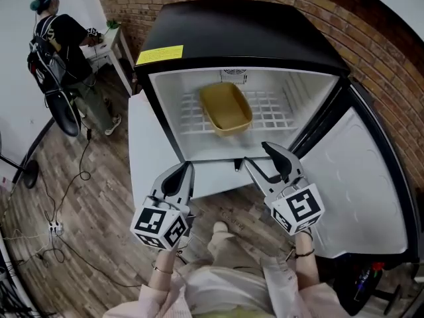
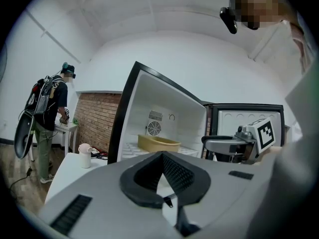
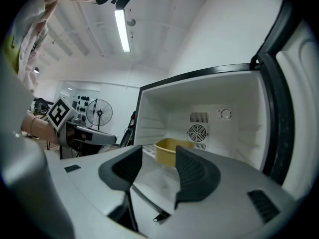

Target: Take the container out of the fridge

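Observation:
A yellow container (image 1: 226,108) rests on the wire shelf (image 1: 273,112) inside a small black fridge (image 1: 245,28), whose door (image 1: 361,184) is swung wide to the right. It also appears in the left gripper view as the container (image 2: 157,143) and between the right jaws as the container (image 3: 165,146). Both grippers hover in front of the fridge opening, well short of the container. My left gripper (image 1: 177,176) (image 2: 162,156) is shut with nothing in it. My right gripper (image 1: 257,155) (image 3: 157,156) is open and empty, level with the fridge's lower front edge.
A white table (image 1: 142,144) stands against the fridge's left side with a small white cup (image 2: 84,156) on it. A person (image 1: 63,52) stands at a white desk (image 1: 109,48) at the back left. Cables (image 1: 53,227) lie on the wooden floor.

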`<state>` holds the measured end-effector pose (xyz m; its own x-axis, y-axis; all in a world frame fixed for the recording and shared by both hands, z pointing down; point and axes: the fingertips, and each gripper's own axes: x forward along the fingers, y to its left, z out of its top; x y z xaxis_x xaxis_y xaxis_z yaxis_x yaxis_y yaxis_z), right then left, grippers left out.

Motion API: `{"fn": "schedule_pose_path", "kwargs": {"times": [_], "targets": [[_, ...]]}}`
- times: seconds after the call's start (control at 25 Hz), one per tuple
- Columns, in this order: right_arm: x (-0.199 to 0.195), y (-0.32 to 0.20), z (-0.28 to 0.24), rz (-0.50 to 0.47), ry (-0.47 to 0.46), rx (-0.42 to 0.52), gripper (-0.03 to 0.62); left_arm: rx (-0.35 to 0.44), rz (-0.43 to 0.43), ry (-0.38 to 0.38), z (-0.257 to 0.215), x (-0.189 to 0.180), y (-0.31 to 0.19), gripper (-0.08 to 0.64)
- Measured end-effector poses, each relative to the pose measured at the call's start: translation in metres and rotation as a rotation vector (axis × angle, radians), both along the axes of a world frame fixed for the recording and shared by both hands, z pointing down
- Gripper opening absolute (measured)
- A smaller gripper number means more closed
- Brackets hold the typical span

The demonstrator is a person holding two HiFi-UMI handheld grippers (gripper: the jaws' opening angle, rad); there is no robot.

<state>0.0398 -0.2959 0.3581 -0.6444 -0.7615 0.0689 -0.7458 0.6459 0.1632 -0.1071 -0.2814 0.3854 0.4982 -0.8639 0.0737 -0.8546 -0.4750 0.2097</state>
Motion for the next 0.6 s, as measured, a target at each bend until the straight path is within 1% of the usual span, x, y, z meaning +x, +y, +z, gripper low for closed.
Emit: {"fn": "schedule_pose_path", "kwargs": {"times": [0.28,0.4,0.6], "targets": [[-0.013,-0.027,-0.003,-0.093,0.128,0.040,0.211,0.005,0.032,-0.010,0.000,0.013,-0.025,-0.008],[-0.021,-0.033,-0.003,-0.127,0.203,0.038,0.212,0.014,0.039,-0.013,-0.001,0.016,-0.036,-0.008],[-0.031,-0.056,-0.006,-0.198,0.310,0.102,0.210,0.019,0.053,-0.016,-0.002,0.026,-0.056,-0.008]]}}
